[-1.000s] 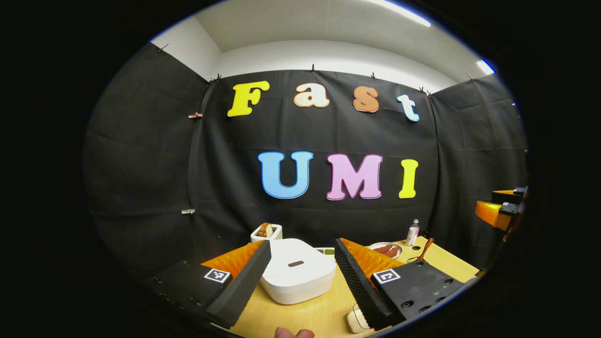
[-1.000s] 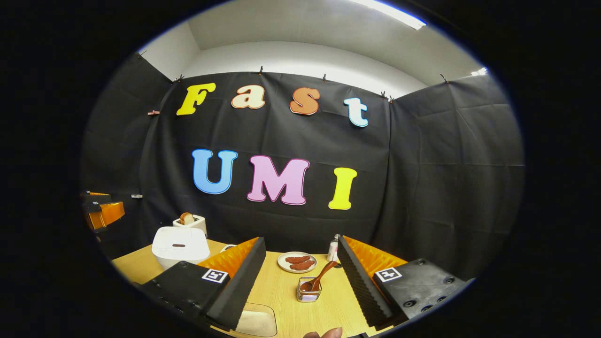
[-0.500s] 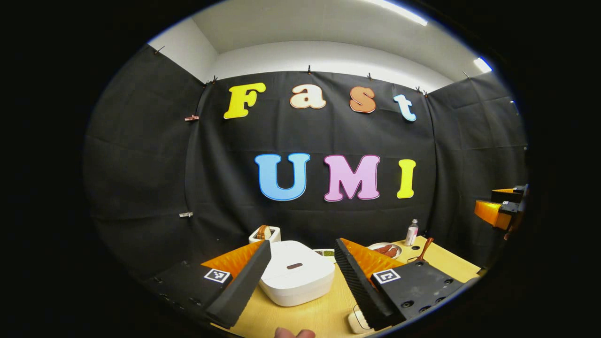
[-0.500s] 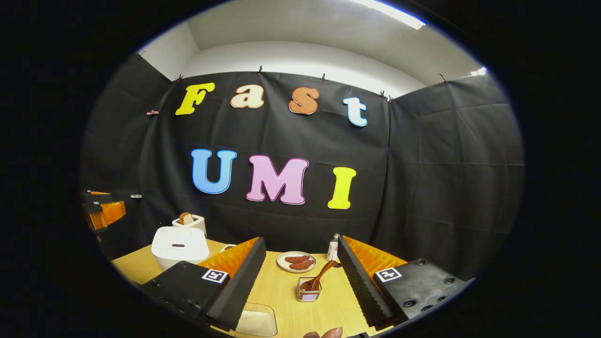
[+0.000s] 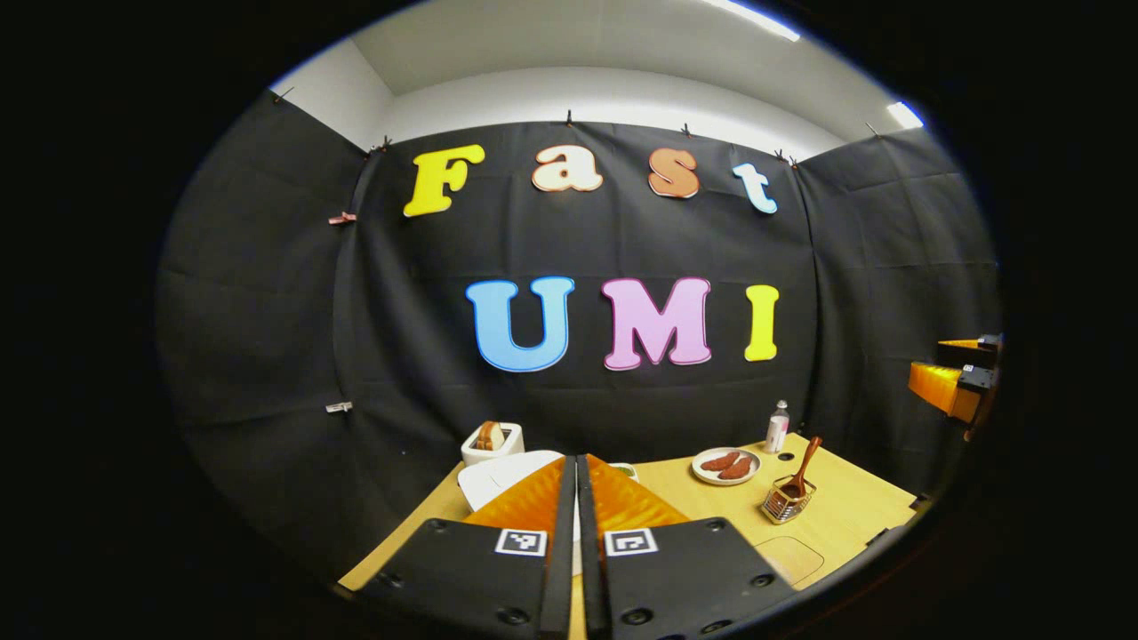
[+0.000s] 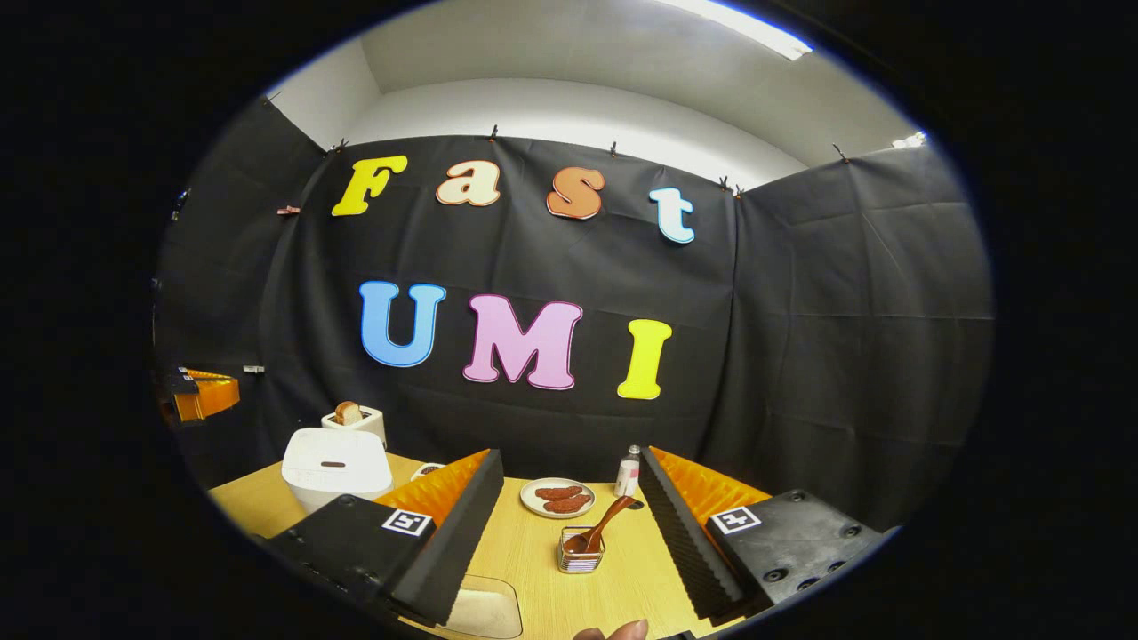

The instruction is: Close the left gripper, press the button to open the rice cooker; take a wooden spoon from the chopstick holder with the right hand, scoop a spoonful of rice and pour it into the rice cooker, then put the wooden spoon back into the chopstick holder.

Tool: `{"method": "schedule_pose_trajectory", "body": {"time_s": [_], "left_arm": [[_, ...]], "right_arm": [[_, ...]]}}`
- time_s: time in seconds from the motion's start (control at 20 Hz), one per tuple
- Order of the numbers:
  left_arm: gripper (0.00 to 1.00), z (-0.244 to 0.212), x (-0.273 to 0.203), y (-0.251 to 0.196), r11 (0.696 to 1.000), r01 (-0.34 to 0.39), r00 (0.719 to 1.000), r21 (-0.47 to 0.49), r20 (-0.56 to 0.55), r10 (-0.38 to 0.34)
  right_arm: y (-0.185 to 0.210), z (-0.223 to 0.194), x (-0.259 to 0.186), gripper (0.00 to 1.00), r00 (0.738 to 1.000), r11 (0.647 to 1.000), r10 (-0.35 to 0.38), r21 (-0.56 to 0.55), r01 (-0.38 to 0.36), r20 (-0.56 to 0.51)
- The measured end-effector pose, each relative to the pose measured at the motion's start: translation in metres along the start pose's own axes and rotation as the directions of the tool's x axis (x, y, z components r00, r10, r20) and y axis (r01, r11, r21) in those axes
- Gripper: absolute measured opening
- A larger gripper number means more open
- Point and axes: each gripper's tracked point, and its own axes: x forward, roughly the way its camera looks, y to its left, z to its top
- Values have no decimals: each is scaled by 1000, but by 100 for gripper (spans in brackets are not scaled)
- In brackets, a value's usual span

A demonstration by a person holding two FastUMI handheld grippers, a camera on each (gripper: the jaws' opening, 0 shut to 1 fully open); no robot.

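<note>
At six o'clock in the left gripper view, the left gripper is clenched, its two fingers pressed flat against each other with nothing between them, so the first step of the task looks done. Just past its tips, toward eleven o'clock, the white rice cooker sits on the wooden table with its lid down; the button on the lid shows as a dark slot in the right gripper view, and I judge it not yet pressed, since the cooker is shut and the fingertips appear to hover short of it rather than rest on it. The right gripper is released, its fingers spread wide and holding nothing. Between those fingers, at six o'clock in the right gripper view, the chopstick holder stands on the table with the wooden spoon in it, handle leaning toward one o'clock. A pale container lies at the bottom edge of that view, around seven o'clock; whether it holds the rice I cannot tell. Behind, a plate of food, a small bottle and a toaster stand near the wall. So nearly everything is left: pressing the button, lifting the spoon, scooping, pouring into the cooker, and returning the spoon.
</note>
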Motion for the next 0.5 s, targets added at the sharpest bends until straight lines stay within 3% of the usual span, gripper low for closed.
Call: {"method": "schedule_pose_trajectory", "body": {"time_s": [0.05,0.3,0.5], "left_arm": [[7,0,7,0,1000,15,1000,-13,2,-14],[6,-10,54,10,998,56,998,-23,-19,-56],[6,-37,109,24,991,98,990,-95,-91,-107]], "right_arm": [[-1,0,0,97,1000,1000,-1,0,1,1],[1,-1,3,97,1000,1000,-9,-6,9,-6],[-2,4,2,98,1000,999,-22,-32,22,0]]}}
